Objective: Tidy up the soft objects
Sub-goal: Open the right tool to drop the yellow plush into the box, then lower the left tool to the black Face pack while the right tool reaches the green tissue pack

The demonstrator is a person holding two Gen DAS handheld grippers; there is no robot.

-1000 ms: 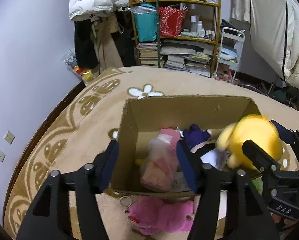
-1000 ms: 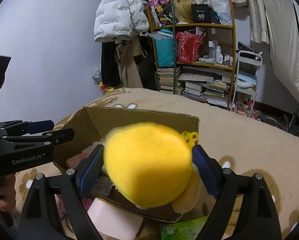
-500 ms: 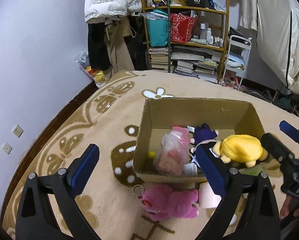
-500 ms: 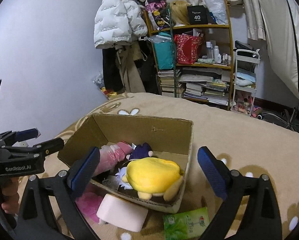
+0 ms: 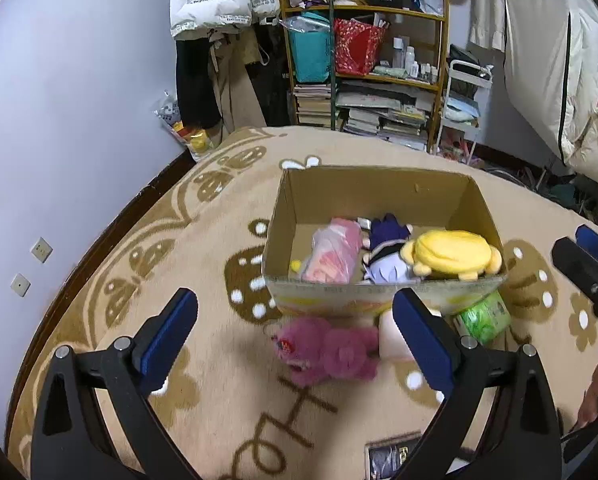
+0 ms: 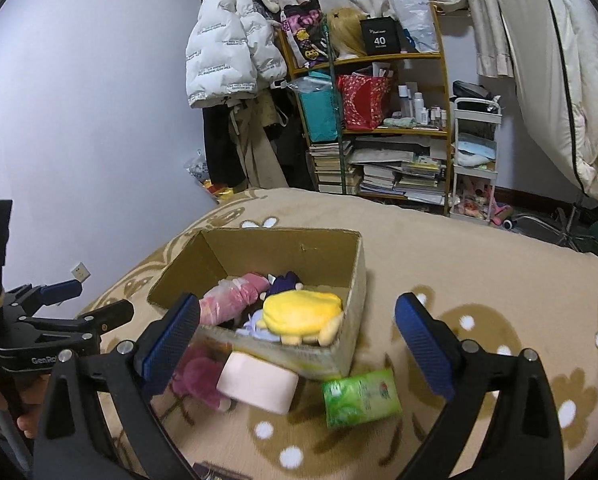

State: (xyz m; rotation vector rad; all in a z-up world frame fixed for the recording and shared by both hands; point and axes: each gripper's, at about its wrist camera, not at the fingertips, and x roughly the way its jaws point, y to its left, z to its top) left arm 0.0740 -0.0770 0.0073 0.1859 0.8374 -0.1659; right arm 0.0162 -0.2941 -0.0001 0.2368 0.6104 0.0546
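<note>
Carpeted floor: yellow plush [image 6: 299,314] boxed beyond right tool [image 6: 297,336].

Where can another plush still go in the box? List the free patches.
Bare floor shows along the cardboard box's far wall and left wall, beside the pink bagged toy. The near right corner is crowded: the yellow plush lies over the purple doll.
</note>
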